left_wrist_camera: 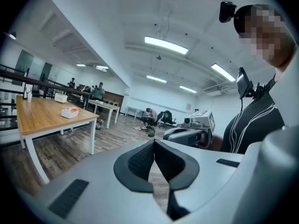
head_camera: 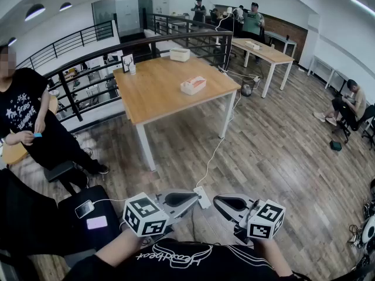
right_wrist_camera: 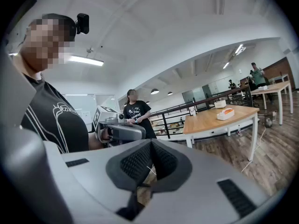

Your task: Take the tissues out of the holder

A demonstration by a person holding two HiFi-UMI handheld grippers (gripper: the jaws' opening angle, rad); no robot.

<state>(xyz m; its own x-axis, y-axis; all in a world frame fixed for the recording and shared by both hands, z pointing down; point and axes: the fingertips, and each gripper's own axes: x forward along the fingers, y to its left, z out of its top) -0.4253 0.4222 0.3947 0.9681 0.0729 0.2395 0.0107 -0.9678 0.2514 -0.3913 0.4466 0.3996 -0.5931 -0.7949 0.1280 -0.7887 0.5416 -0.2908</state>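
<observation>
**Around the pale wooden table**

A light wooden table with white legs (head_camera: 158, 92) stands on a brown plank floor (head_camera: 281, 157). A black metal railing (head_camera: 88, 57) runs behind the table. Left of it stands a person in a black printed T-shirt (head_camera: 26, 113). On the table's near side lies a white power strip (head_camera: 203, 196), its thin white cable (head_camera: 220, 145) trailing past the table's leg. A second, similar wooden table (head_camera: 266, 51) stands beyond, to the right.

The tissue holder (head_camera: 193, 85) sits far off — too small to tell its contents.
</observation>
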